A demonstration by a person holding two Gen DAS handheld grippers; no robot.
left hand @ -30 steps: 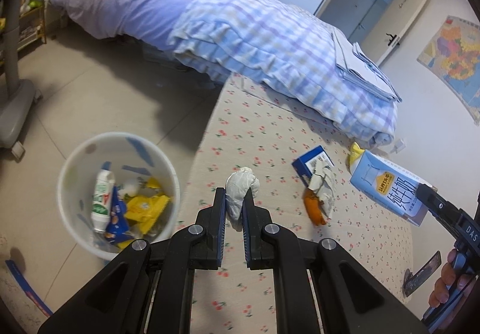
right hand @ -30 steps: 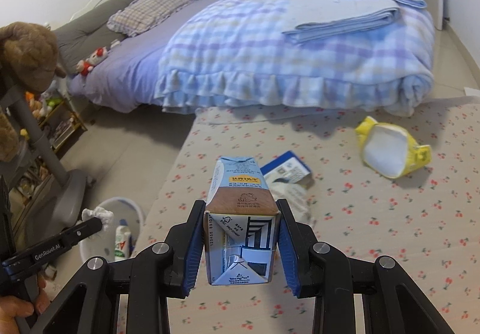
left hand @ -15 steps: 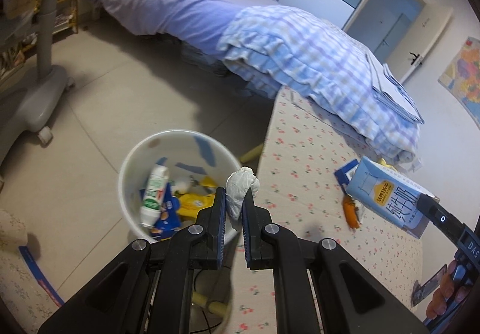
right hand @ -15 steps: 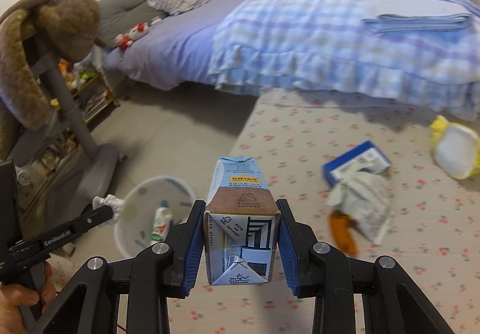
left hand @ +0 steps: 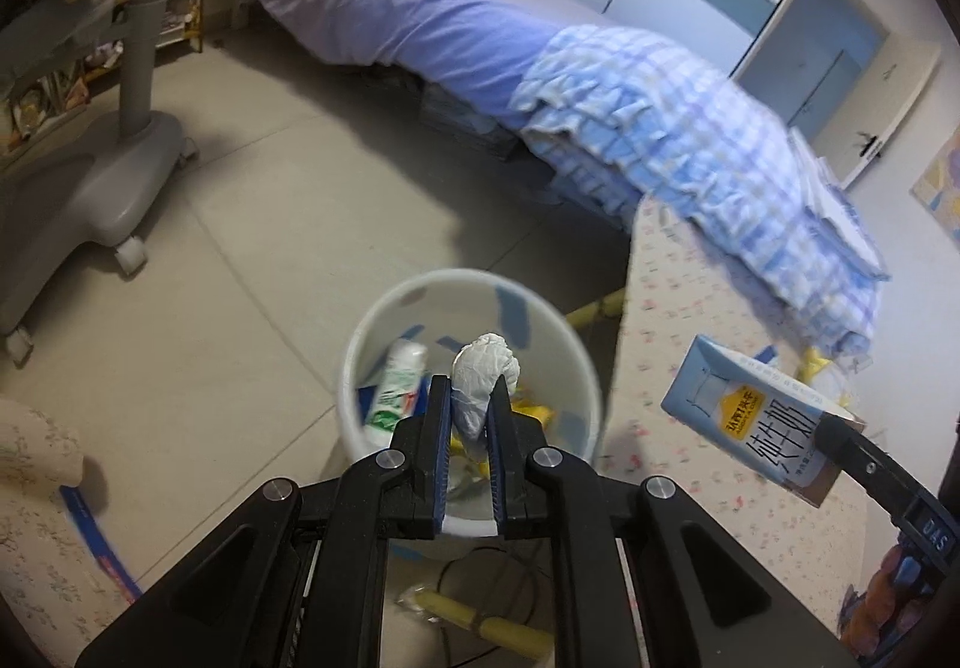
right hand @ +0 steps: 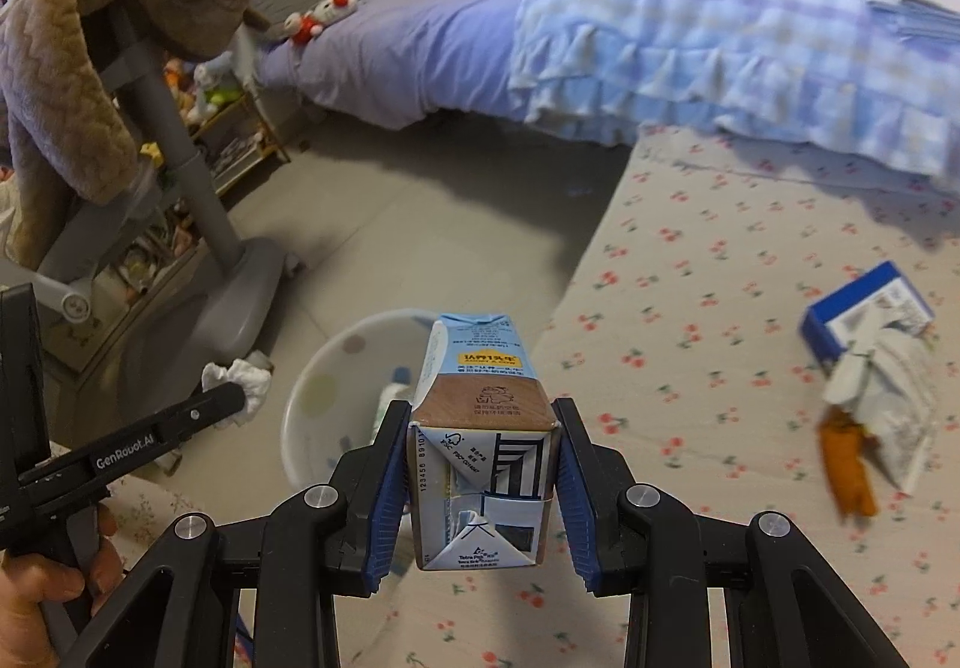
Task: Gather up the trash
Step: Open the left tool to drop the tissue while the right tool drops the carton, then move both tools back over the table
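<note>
White plastic forms the round bin (left hand: 360, 362), which stands on bare floor just beside the floral-covered edge (right hand: 690, 320). A crumpled white tissue (left hand: 483, 368) is clamped in the left gripper (left hand: 468, 416) over the bin's mouth. A blue milk carton (right hand: 480, 428), marked "Tetra Pak", is clenched by the right gripper (right hand: 480, 494) nearby.

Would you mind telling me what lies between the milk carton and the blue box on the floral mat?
In the right wrist view, only bare floral mat lies between the milk carton and the blue box; nothing else sits there.
</note>
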